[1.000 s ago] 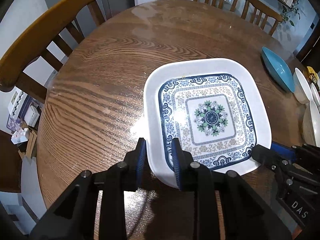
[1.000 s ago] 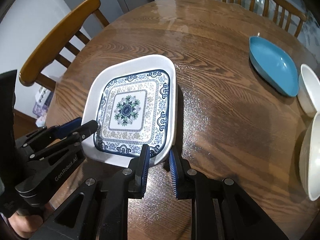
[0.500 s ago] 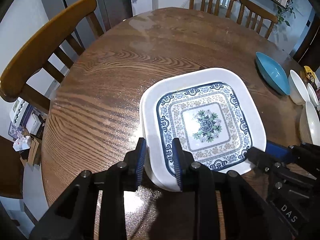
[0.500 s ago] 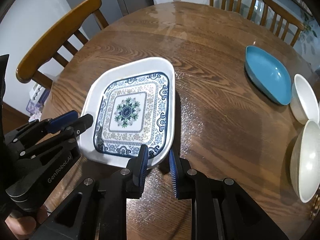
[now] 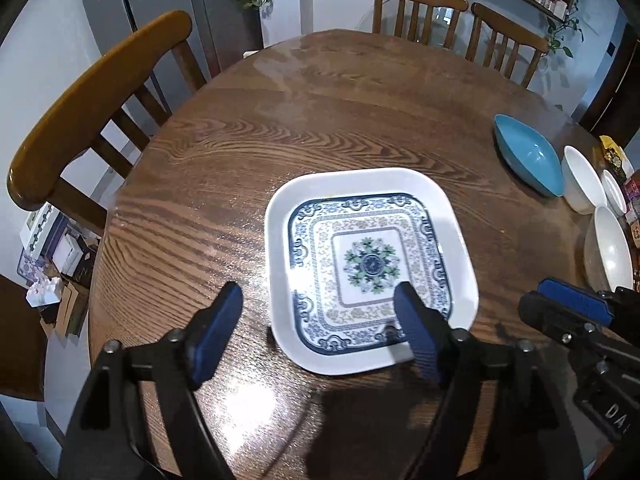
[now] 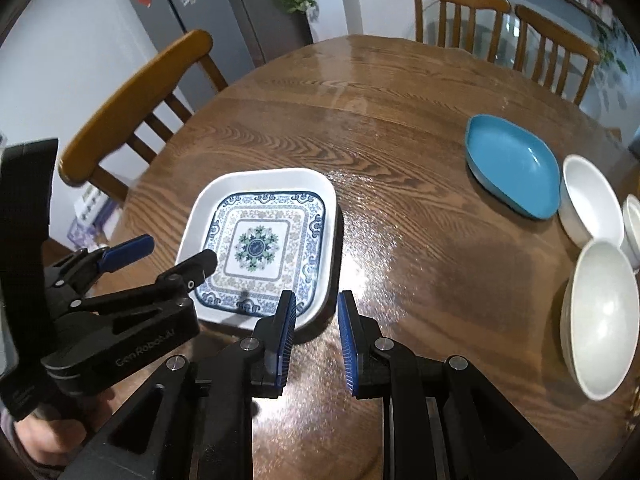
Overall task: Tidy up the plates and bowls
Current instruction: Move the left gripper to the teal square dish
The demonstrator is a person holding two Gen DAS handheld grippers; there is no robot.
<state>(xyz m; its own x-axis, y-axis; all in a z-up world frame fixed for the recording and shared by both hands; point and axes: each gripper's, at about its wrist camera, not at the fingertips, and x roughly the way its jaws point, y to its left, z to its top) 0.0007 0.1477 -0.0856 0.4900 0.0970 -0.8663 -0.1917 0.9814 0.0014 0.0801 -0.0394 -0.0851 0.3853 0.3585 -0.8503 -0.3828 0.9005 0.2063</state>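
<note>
The white bowls [image 6: 600,316] get cut off at the right edge. The square patterned plate [image 5: 370,264] sits flat, mid-frame, on the glossy wood-grain table [image 5: 320,140]. The left gripper [image 5: 320,320] has just been opening; jaws spread, nothing pinched. The right gripper [image 6: 316,320] is narrow, a clear gap, empty.

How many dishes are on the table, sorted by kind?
Patterned square plate: 1
Blue dish: 1
White bowls: 3, the large bowl, the medium bowl and a small bowl partly cut off at the picture's edge
Total: 5
</note>
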